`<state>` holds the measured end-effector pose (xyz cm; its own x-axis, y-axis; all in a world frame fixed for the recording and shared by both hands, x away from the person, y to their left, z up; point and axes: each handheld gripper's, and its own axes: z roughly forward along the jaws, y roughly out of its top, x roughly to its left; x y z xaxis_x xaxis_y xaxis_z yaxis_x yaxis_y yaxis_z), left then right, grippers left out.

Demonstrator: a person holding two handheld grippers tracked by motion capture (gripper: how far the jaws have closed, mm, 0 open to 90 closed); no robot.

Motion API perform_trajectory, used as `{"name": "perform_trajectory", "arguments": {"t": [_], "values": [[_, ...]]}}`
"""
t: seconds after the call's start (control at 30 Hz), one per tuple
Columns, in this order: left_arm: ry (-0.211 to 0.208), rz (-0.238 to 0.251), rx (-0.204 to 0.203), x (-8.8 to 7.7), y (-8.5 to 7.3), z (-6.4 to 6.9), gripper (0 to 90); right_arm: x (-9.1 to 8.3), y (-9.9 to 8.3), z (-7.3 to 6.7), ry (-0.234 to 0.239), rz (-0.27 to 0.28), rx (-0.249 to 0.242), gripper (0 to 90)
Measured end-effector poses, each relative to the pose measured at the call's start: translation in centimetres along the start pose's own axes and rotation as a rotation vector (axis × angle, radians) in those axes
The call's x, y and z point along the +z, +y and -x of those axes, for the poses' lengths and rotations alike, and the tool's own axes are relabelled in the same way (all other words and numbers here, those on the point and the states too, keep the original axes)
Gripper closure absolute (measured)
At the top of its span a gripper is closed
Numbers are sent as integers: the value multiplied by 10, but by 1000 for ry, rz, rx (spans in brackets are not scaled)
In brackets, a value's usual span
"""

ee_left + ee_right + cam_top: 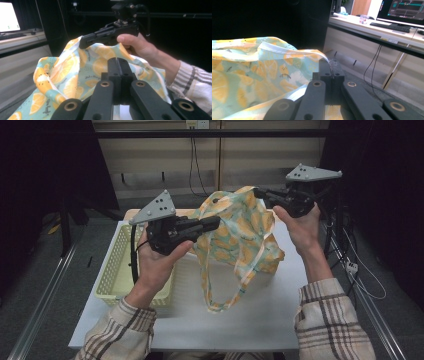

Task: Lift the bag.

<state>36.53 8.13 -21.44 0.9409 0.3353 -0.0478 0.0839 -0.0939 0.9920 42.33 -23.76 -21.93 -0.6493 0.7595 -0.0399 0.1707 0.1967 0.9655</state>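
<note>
A cloth bag (240, 230) printed with orange slices on pale teal hangs above the white table (260, 320), held up between both grippers. My left gripper (215, 222) is shut on the bag's left edge, its jaws pressed together with the bag (75, 72) bunched around my left gripper (119, 61). My right gripper (259, 193) is shut on the upper right rim. There the bag's white hem (287, 51) runs into the tips of my right gripper (331, 63). In the left gripper view my right gripper (83, 42) bites the far rim. One strap loop (220, 290) dangles to the table.
A pale yellow mesh basket (116, 265) stands on the table's left part, below my left hand. Metal rails run along both sides of the table. Cables hang at the right edge and on the back wall. Desks with monitors (404, 10) stand beyond.
</note>
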Motion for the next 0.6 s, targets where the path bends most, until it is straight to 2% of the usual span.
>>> {"name": "perform_trajectory", "arguments": {"t": [0.1, 0.17, 0.23, 0.4, 0.6], "values": [[-9, 22, -12, -2, 5, -2, 900, 0, 12, 3, -15, 5, -6, 900], [-4, 26, -5, -3, 6, -2, 900, -1, 18, 5, -26, 9, -14, 900], [2, 5, 14, -3, 4, -2, 900, 0, 20, 6, -34, 5, -17, 900], [21, -54, 1, 2, -8, -7, 900, 10, 7, 12, -40, -14, 11, 900], [33, -148, 38, 9, -20, -11, 900, 23, -9, 22, -52, -43, 49, 900]]}}
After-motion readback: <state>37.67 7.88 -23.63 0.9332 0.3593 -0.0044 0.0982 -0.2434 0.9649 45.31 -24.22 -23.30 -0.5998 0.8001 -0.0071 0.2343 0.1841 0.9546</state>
